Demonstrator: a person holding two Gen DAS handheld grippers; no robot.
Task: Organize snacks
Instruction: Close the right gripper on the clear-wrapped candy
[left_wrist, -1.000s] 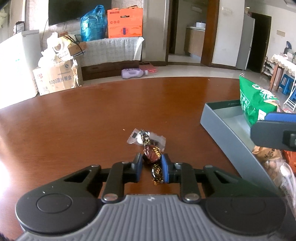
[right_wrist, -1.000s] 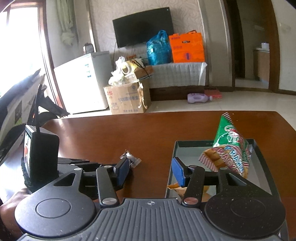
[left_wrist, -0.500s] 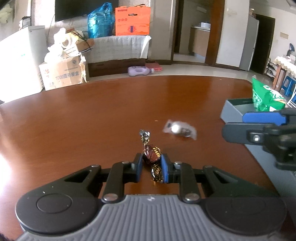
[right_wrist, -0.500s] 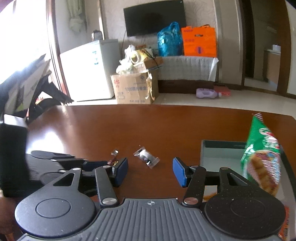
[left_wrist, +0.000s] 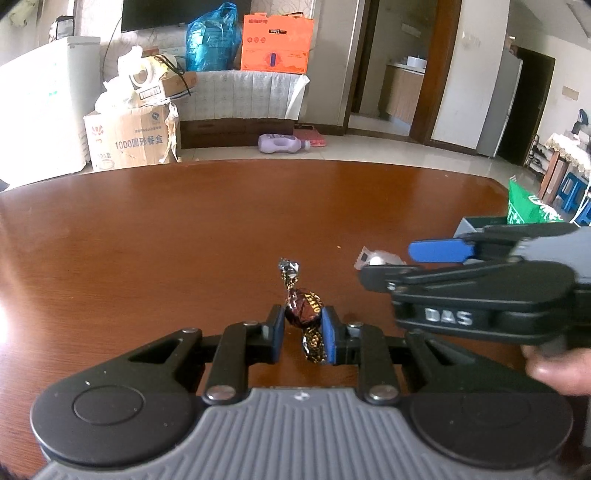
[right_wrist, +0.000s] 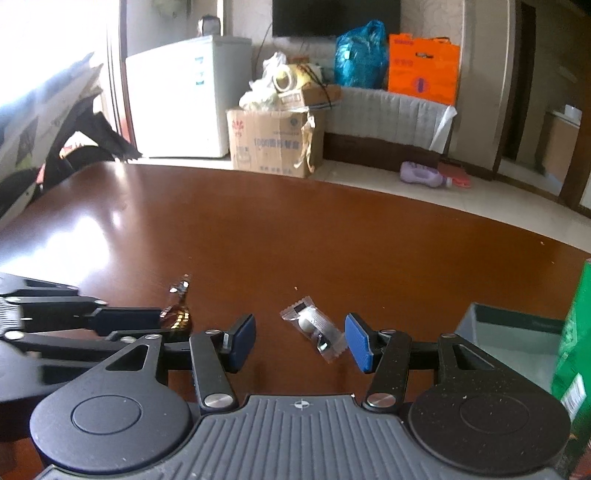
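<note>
My left gripper (left_wrist: 303, 330) is shut on a brown foil-wrapped candy (left_wrist: 303, 308), whose twisted ends stick out above and below the blue pads. In the right wrist view that candy (right_wrist: 177, 314) shows at the left, held by the left gripper (right_wrist: 173, 325). A clear-wrapped white candy (right_wrist: 314, 326) lies on the brown table (right_wrist: 295, 236), between the blue pads of my open right gripper (right_wrist: 301, 341), nearer the right pad, untouched. From the left wrist view the right gripper (left_wrist: 391, 264) hangs over this clear candy (left_wrist: 375, 258).
A grey box (right_wrist: 513, 332) stands at the table's right, with a green snack bag (right_wrist: 574, 354) upright in it. A hand (left_wrist: 557, 373) holds the right gripper. Beyond the table are a cardboard carton (left_wrist: 129, 140), a white fridge (right_wrist: 184, 99) and a purple bottle (left_wrist: 282, 143) on the floor.
Both grippers moved left across the table, away from the grey box. The right gripper came down around the clear candy. The left still holds the brown candy.
</note>
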